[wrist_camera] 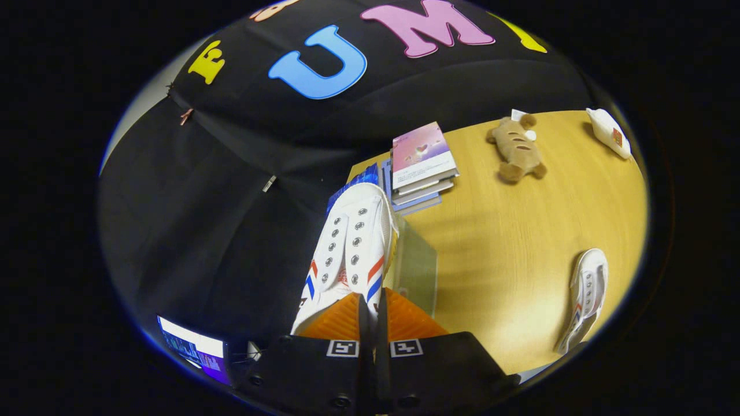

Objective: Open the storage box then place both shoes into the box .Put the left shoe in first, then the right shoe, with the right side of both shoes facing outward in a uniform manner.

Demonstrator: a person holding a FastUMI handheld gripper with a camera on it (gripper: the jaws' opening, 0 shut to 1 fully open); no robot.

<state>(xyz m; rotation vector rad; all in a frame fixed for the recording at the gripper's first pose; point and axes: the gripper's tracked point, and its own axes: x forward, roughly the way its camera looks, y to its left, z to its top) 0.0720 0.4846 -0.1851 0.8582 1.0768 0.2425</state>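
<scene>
Wooden tabletop [509, 254] bears a clear plastic storage box [417, 271]. Gripper [370, 306] fingers, nearly closed, pinch a white striped canvas shoe [352, 242] above it. Matching second shoe [587, 294] awaits; neither appears boxed.

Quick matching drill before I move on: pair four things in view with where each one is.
1. shoe
2. second shoe
3. plush toy
4. books

a. lying alone on the table
b. stacked just beyond the held shoe
c. gripped by the gripper
d. far side of table, past the books

Pairs: 1-c, 2-a, 3-d, 4-b
</scene>
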